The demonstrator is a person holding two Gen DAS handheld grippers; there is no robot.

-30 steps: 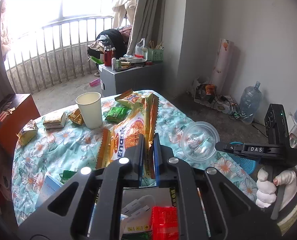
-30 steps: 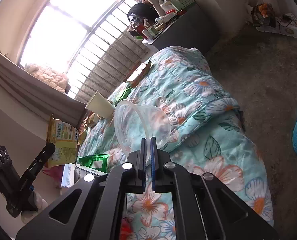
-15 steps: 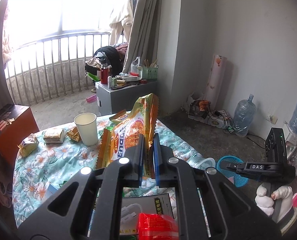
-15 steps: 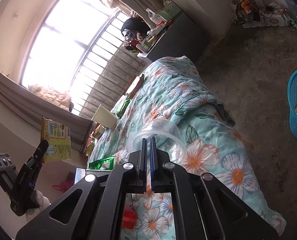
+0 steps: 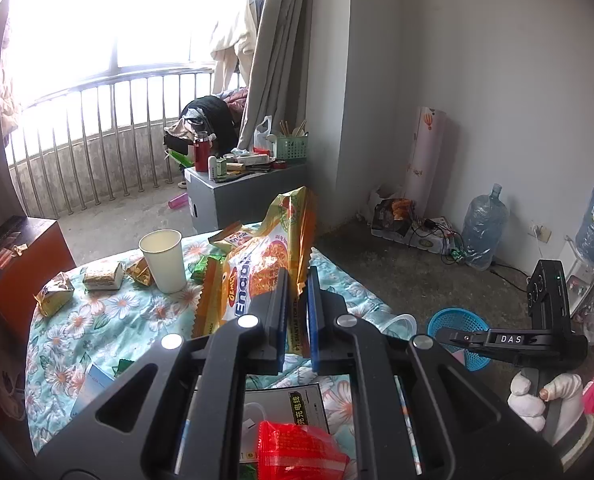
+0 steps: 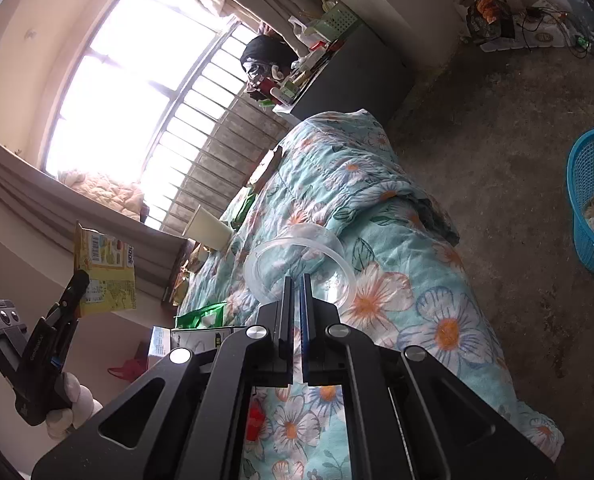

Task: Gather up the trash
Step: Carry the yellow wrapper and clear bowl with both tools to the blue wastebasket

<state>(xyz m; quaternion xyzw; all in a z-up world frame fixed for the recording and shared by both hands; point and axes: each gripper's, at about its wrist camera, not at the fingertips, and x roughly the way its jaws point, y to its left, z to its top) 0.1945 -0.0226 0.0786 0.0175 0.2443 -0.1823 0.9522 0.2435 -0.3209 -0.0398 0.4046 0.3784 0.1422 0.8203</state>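
Note:
My left gripper (image 5: 297, 276) is shut on a yellow-orange noodle wrapper (image 5: 269, 248) and holds it upright above the floral tablecloth (image 5: 109, 320). The right wrist view shows the same wrapper (image 6: 105, 268) in the left gripper (image 6: 81, 277) at the far left. My right gripper (image 6: 295, 285) is shut on the rim of a clear plastic cup (image 6: 317, 244), held over the cloth's edge. In the left wrist view the right gripper (image 5: 443, 336) reaches in from the right, with a bit of the clear cup (image 5: 401, 322) showing. A blue mesh basket (image 6: 593, 200) stands on the floor.
On the table stand a paper cup (image 5: 163, 260), several small snack packets (image 5: 101, 276), a green wrapper (image 6: 205, 316), a red packet (image 5: 297, 452) and a white box (image 5: 289, 404). A grey cabinet (image 5: 233, 196), water bottles (image 5: 483, 228) and a power strip sit by the walls.
My left gripper has lifted the wrapper clear of the table. The right gripper has carried the clear cup sideways, past the table's edge toward the floor side.

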